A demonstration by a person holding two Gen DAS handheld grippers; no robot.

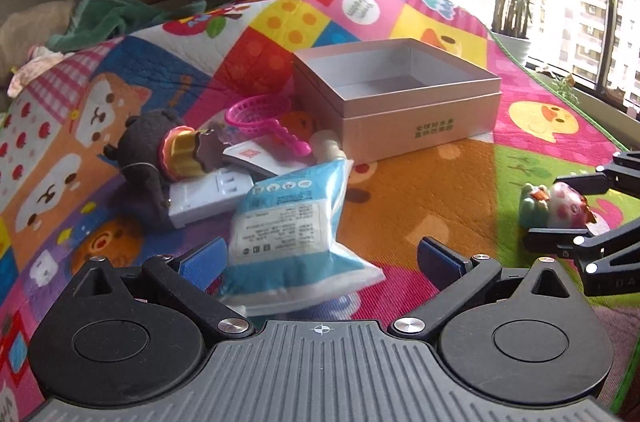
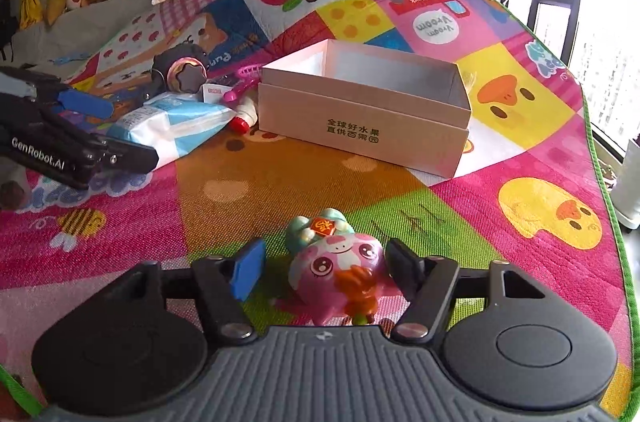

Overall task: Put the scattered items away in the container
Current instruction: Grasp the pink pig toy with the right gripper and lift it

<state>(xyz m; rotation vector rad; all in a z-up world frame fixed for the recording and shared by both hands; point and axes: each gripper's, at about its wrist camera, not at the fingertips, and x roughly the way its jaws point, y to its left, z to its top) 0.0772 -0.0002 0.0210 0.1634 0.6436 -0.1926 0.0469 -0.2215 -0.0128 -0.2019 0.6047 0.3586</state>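
Two grippers worked over the mat (image 2: 460, 222). The right gripper (image 2: 324, 270) straddled a pink toy (image 2: 336, 274) lying on the green and orange patches, well in front of the box (image 2: 360, 118); its right finger (image 2: 400, 266) sat against the toy's side while the blue pad (image 2: 248, 268) on the left stood slightly off, so the jaws were half closed and not yet clamped. The left gripper (image 1: 320, 258) hung wide apart around a blue-and-white packet (image 1: 288, 222), its left pad (image 1: 204, 258) just beside the packet and the right pad (image 1: 440, 258) well clear. The packet lay at the edge of a heap left of the box, with a dark plush (image 1: 148, 150), a pink net (image 1: 260, 114) and a white charger (image 1: 208, 194). The box stood open with nothing inside.
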